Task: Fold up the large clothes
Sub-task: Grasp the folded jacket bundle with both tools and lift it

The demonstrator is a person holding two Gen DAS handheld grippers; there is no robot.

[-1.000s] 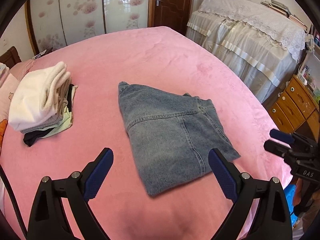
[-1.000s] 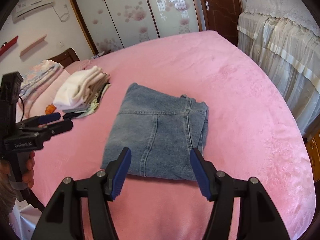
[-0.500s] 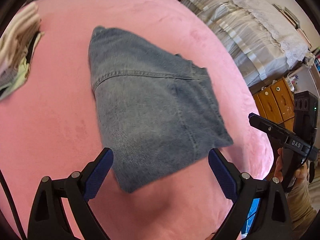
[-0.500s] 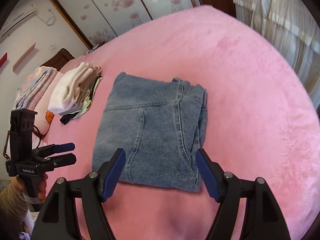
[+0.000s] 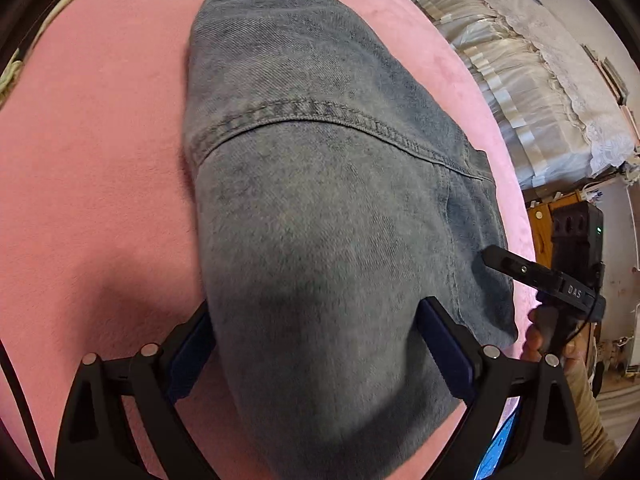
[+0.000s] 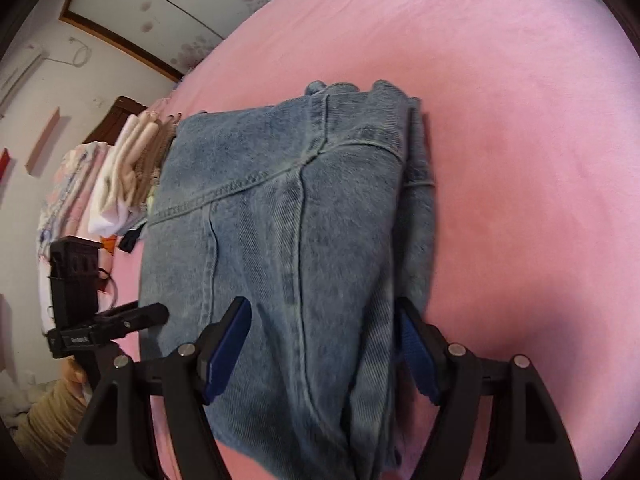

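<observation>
Denim: folded jeans (image 5: 320, 208) are laid flat on the pink bed (image 5: 100, 160).
Left tongs (image 5: 316, 344): held wide open, spread over the near edge of the jeans; nothing is gripped.
Right tongs (image 6: 324, 344): likewise spread wide across the jeans' near edge.
Stack: folded clothes (image 6: 128, 168) are seen beside the jeans.

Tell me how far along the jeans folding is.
Done: the jeans already lie folded into a compact rectangle on the pink bed, near a stack of folded clothes. In hand: the left gripper and right gripper are both open, fingers straddling the near edge of the denim, nothing clamped yet. Left: probably gripping that edge for a final fold or moving it to the stack.
</observation>
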